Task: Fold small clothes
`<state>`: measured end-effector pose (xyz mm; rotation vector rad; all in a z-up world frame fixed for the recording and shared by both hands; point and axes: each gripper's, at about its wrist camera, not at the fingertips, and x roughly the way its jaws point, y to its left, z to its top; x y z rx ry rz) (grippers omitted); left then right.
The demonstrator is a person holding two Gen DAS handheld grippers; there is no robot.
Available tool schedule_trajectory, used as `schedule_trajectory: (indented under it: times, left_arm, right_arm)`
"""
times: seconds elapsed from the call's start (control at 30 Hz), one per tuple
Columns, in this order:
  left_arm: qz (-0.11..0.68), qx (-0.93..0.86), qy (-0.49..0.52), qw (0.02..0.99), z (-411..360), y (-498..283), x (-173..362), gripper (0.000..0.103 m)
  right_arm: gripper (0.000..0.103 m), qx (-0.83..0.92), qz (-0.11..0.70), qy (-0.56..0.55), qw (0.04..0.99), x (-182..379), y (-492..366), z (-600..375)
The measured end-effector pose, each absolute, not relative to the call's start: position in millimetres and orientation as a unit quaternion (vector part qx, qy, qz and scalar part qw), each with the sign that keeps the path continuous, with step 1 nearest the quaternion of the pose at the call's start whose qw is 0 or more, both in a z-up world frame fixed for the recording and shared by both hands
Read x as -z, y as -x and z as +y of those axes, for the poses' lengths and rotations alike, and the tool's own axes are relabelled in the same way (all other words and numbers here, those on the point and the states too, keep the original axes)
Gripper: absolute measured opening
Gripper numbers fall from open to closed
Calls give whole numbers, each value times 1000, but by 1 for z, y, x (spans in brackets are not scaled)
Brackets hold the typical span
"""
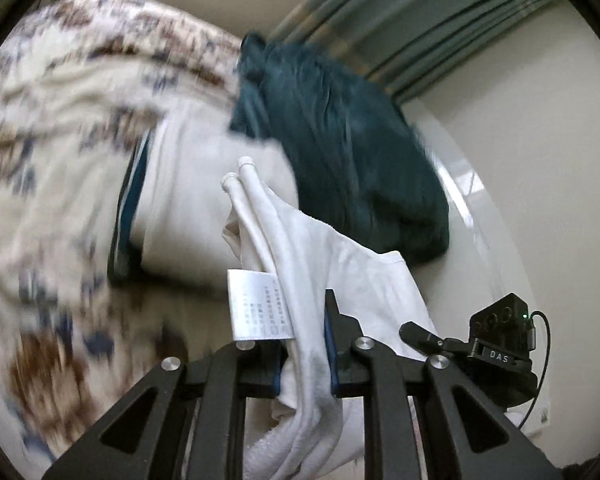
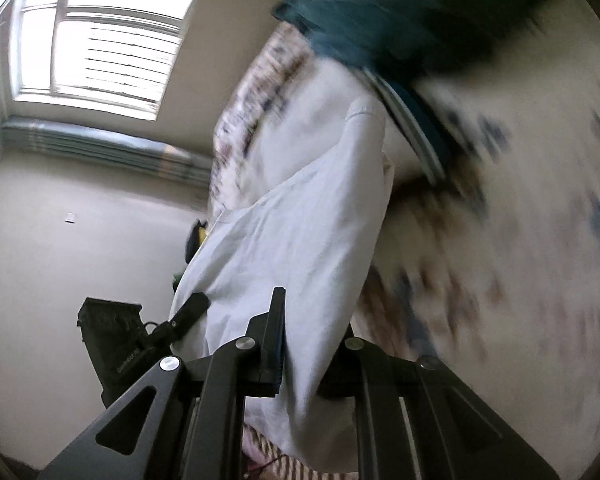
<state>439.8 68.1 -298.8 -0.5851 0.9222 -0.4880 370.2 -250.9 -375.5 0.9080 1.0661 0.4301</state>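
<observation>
- Underneath everything lies a patterned bedspread (image 1: 52,208), cream with brown and blue motifs, heavily motion-blurred in both wrist views.
- On it, toward the far side, sits a heap of dark teal cloth (image 1: 340,128), with a folded pale piece edged in blue stripes (image 1: 132,200) beside it.
- Held clear of the bed is the task's thing, a white garment (image 2: 296,216), stretched between the two tools; it looks lifted and not yet laid flat.
- Its two white drawstring ends (image 1: 236,172) and a sewn care label (image 1: 258,306) hang by the left gripper (image 1: 304,360), so this seems to be the waistband end.
- Left gripper's jaws are clamped on that bunched waistband cloth.
- Right gripper (image 2: 300,352) is closed on another edge of the same garment; its far finger is hidden behind the fabric.
- Judging by this, the step in hand is the lift-and-spread before the first fold.
- Next move likely calls for drawing the two grips apart to tension the cloth, then lowering it evenly onto bare bedspread, clear of the teal heap.
</observation>
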Motion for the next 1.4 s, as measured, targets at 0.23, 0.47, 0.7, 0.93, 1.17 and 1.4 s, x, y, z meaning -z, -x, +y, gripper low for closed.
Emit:
schedule_trajectory:
  times: [0.23,0.47,0.7,0.93,1.17,1.4]
  left_arm:
    - [420,187,267,847,91,-567,338,13]
    - [493,146,247,821,97,-602,409,19]
    - [474,66,211,852,95,-545,363,32]
    - [504,22,98,858,67,-528,386,48]
    - [511,3,121,851,82,-529,395,62]
    - [504,-17,71,860,62,-512,355,91]
  right_arm:
    - [13,-229,451,-392,768,373,-538,-235]
    - [13,-212,523,-343,751,452,-630,-218]
    - [44,-123,542,-258,790,442,-618,-234]
    - [44,-147,525,-197,815,423,-571,-196]
    - [44,-80,559,-174,806,453,-561,-198]
    - [102,-18,549,-90,831,407,-539,-191]
